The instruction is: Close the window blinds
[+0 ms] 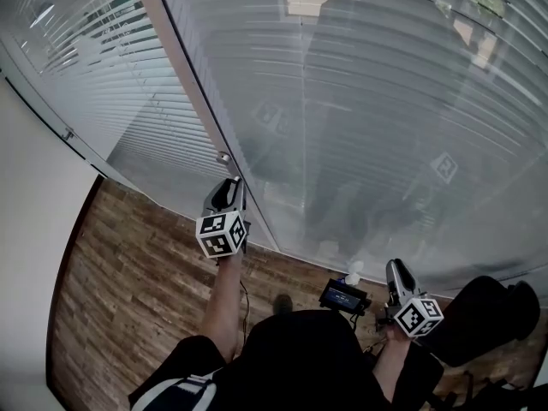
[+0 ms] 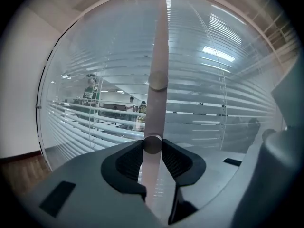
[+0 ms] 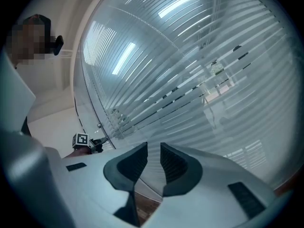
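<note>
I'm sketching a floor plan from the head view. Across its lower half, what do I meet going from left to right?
White wall → wooden floor → left gripper → small black device → right gripper → black bulky object.

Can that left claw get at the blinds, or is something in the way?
Glass covers the slats, so it cannot touch them. Nothing blocks the knob on the post: the left gripper is shut on it.
</note>
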Motion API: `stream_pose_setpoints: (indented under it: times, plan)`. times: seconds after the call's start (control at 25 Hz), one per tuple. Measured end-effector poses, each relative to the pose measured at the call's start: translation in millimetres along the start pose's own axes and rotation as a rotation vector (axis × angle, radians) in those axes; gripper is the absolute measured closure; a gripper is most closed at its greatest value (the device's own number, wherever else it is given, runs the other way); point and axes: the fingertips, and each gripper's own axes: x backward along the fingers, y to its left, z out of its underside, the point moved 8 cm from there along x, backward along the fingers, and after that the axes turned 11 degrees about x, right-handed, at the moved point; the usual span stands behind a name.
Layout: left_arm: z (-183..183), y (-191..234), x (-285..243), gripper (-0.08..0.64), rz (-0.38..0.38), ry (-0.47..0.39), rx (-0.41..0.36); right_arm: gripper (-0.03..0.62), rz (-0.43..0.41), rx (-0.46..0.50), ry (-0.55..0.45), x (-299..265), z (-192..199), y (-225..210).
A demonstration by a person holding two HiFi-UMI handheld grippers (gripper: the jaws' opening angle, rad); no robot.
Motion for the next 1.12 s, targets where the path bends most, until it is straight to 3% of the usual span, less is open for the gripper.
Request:
stream_pose_setpoints:
  times: [0.16,0.44,0.56,0.72,0.96,1.12]
  plan:
    - [-1.3,-1.5,-1.3,0.420,-0.045,0.020,-0.115,0.500,0.003,-0.002,0.009,-1.4,-0.7,3.2]
    - [5.8,-7.4,-5.7,0.422,-0.150,0.053,-0.418,0.500,0.001,-0.009,0.012,-1.1,2.5,2.1]
    - [4.0,-6.9,-7.3,0.423,-0.171,0.063,-0.474,0.500,0.002,-0.011,0.011,-1.8,2.2,3.2]
    - [1.4,-5.5,-8.2,0.422,-0.155,0.052,-0.456,0.500,0.006,-0.013,0.006,0.0,0.8,5.7]
    - [3.7,5.9,15.1,0.422,-0.116,0.031,-0.242,0.500,-0.018,-0.016,0.019,0.9,7.5,6.5]
    - [1.6,12.7,60.1,0.422,-0.108,0.051,-0.203,0.500,-0.031,-0.044,0.033,18.7,15.6,20.9]
